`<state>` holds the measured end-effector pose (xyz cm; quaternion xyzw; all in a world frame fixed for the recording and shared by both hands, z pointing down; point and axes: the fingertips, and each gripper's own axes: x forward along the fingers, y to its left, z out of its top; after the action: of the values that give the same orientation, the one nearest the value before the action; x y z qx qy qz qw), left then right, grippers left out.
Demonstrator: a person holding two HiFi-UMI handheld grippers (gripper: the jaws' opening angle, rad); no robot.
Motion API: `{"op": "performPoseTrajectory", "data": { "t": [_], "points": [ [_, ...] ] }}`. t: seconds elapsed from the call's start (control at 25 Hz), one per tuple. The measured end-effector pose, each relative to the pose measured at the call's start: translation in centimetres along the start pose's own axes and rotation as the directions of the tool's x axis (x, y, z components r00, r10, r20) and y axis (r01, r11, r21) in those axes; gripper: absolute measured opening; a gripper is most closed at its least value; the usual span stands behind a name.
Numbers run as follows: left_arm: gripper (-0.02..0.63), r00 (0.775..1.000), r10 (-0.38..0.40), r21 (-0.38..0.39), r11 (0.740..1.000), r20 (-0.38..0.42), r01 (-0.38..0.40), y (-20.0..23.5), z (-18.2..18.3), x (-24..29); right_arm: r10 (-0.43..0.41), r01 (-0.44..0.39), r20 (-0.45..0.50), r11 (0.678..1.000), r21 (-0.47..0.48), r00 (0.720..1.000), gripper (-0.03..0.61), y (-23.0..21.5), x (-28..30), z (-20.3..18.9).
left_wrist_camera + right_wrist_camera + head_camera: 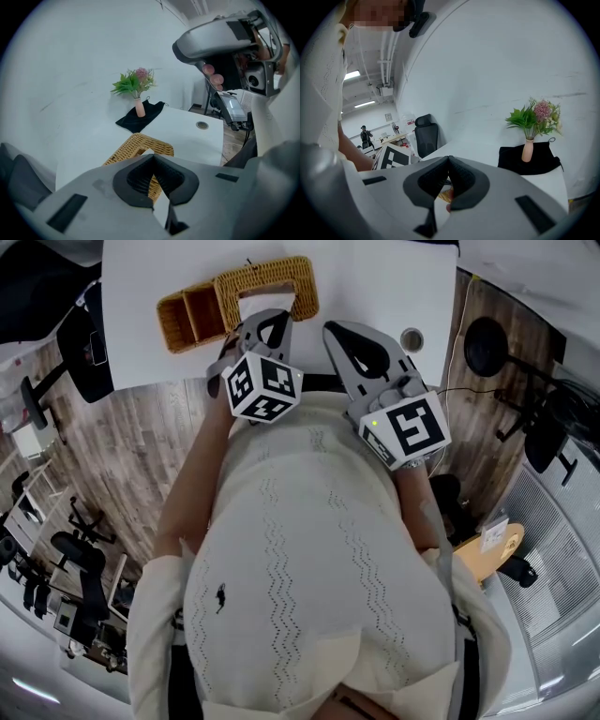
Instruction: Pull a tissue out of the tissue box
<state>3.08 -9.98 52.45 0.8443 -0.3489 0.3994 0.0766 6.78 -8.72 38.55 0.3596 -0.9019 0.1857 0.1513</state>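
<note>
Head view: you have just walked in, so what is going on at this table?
A person holds a gripper in each hand, close to the body at the edge of the white table. The left gripper and right gripper are both shut on nothing. The wicker tissue box sits untouched just ahead of them, and no tissue is held.

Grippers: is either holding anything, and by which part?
Nothing. Left gripper and right gripper are both shut, empty; the tan woven wicker tissue box lies ahead.

White table (375, 287), wicker tissue box (267, 268), divided wicker basket (192, 322) beside it, black cloth (133, 123)
</note>
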Motion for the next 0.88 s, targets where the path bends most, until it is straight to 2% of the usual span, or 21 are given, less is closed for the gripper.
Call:
{"op": "performPoseTrajectory", "data": {
  "t": [0.36,0.88],
  "points": [
    [0.012,0.998,0.070,-0.023,0.997,0.001,-0.070,3.0,1.0,-0.1,0.010,-0.010,0.002,1.000,-0.012,1.000,0.002,0.0,0.3,0.4],
    [0.012,0.992,0.126,-0.023,0.992,0.026,-0.125,5.0,2.6,-0.2,0.009,-0.009,0.005,1.000,-0.014,1.000,0.002,-0.8,-0.1,0.5]
  ]
}}
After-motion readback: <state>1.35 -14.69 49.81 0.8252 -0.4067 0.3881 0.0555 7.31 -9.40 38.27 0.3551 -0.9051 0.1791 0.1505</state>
